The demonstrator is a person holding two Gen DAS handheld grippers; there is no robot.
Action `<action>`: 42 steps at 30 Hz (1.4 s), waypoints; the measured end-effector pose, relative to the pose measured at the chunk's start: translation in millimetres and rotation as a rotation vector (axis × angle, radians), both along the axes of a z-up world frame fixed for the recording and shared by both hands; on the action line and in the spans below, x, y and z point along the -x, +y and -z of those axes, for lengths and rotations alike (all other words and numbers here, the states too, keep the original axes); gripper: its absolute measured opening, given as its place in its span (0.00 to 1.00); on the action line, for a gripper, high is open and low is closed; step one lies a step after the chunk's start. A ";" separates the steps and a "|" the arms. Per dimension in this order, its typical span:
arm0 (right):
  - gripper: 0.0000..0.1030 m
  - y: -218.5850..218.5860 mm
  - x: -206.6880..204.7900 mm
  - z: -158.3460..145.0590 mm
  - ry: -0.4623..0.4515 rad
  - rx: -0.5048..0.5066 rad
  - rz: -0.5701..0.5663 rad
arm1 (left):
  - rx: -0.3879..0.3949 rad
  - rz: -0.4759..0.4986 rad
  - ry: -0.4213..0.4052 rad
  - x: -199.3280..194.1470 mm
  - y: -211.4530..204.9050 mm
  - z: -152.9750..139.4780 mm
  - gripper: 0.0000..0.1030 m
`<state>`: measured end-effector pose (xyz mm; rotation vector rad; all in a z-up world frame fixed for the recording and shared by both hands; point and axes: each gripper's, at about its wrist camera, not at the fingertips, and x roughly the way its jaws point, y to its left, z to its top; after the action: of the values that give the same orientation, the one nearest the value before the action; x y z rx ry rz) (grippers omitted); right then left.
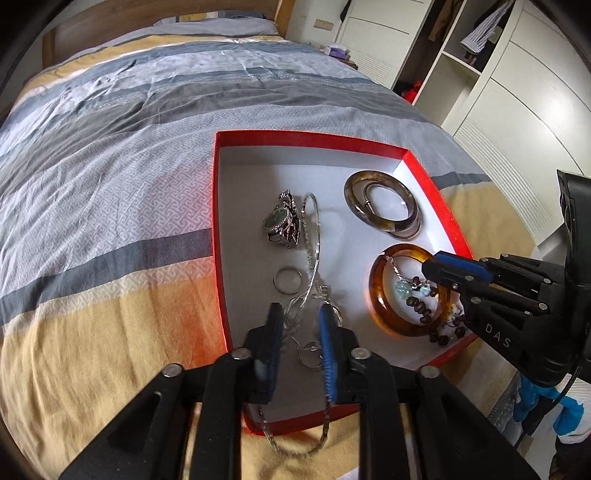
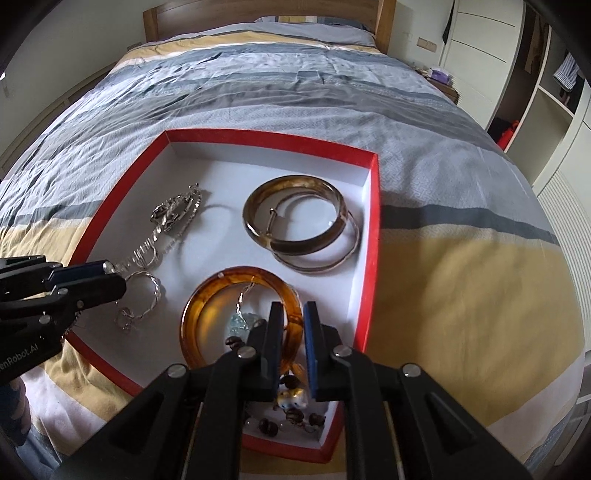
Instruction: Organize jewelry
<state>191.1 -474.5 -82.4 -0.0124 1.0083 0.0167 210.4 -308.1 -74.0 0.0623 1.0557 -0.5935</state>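
Surface: a bed (image 1: pixel 110 192) under a quilt striped grey, pale blue and yellow, wrinkled, with a wooden headboard (image 2: pixel 258 14) at the far end. White wardrobe doors and open shelves (image 1: pixel 480 74) stand along the bed's right side.

Container: a shallow red box (image 1: pixel 216 206) with a white floor, lying on the quilt near the foot of the bed. Its low rim runs all round; the far third of the floor is bare, and so is a strip between the left and right groups of pieces.

Contents, left half: a gem-set watch (image 1: pixel 281 221), a thin silver bangle (image 1: pixel 314 236) beside it, a plain ring (image 1: pixel 287 280), and a silver chain (image 1: pixel 295 314) trailing toward the near rim and over it onto the quilt.

Contents, right half: a smoky brown bangle (image 2: pixel 295 218) lying over a thin metal hoop (image 2: pixel 332 258); nearer, an amber bangle (image 2: pixel 236 284) with a pendant inside it and a dark bead string (image 2: pixel 288 417) carrying a small painted charm.

My left gripper (image 1: pixel 297 332): jaws part-way apart, straddling the silver chain, pads not pressing it.

My right gripper (image 2: pixel 293 332): jaws narrowly apart, set astride the near right arc of the amber bangle; whether the pads touch it I cannot tell.
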 end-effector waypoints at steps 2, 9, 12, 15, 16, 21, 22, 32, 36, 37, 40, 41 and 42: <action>0.16 -0.7 1.9 -1.5 -0.001 -0.007 0.008 | 0.007 0.005 -0.004 2.3 0.3 -2.7 0.35; 0.25 -5.9 17.3 -18.3 -0.037 -0.017 0.045 | 0.007 0.011 -0.019 14.6 5.5 -15.1 0.37; 0.26 -9.1 27.0 -31.1 -0.062 -0.028 0.066 | 0.011 0.007 -0.040 23.7 13.8 -27.6 0.40; 0.27 -7.1 36.9 -44.2 -0.083 -0.042 0.083 | 0.006 -0.017 -0.071 35.8 26.3 -43.1 0.56; 0.28 -4.6 40.7 -48.3 -0.091 -0.047 0.085 | 0.000 -0.032 -0.084 40.4 31.2 -48.8 0.58; 0.37 20.7 61.2 -69.4 -0.130 -0.084 0.081 | -0.033 -0.119 -0.145 61.9 61.3 -76.5 0.67; 0.38 27.6 64.9 -73.0 -0.138 -0.090 0.074 | -0.038 -0.140 -0.155 66.1 69.4 -81.7 0.69; 0.49 105.0 101.5 -99.2 -0.198 -0.117 0.020 | -0.102 -0.283 -0.247 116.8 144.4 -112.8 0.86; 0.54 134.7 117.1 -103.8 -0.212 -0.095 -0.011 | -0.102 -0.326 -0.266 135.3 169.1 -118.4 0.93; 0.57 141.2 120.8 -105.4 -0.217 -0.089 -0.016 | -0.102 -0.338 -0.272 138.8 175.1 -119.9 0.94; 0.64 154.8 131.3 -108.7 -0.231 -0.070 -0.017 | -0.100 -0.370 -0.295 150.3 192.8 -125.2 0.97; 0.65 157.2 133.3 -108.9 -0.232 -0.065 -0.016 | -0.100 -0.379 -0.301 154.3 197.9 -126.8 0.97; 0.67 159.4 135.7 -108.5 -0.230 -0.061 -0.013 | -0.099 -0.386 -0.307 157.6 202.5 -128.8 0.97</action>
<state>55.4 -315.1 26.1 0.0344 0.7770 0.0571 52.8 -105.6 54.8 0.0334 0.7699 -0.1731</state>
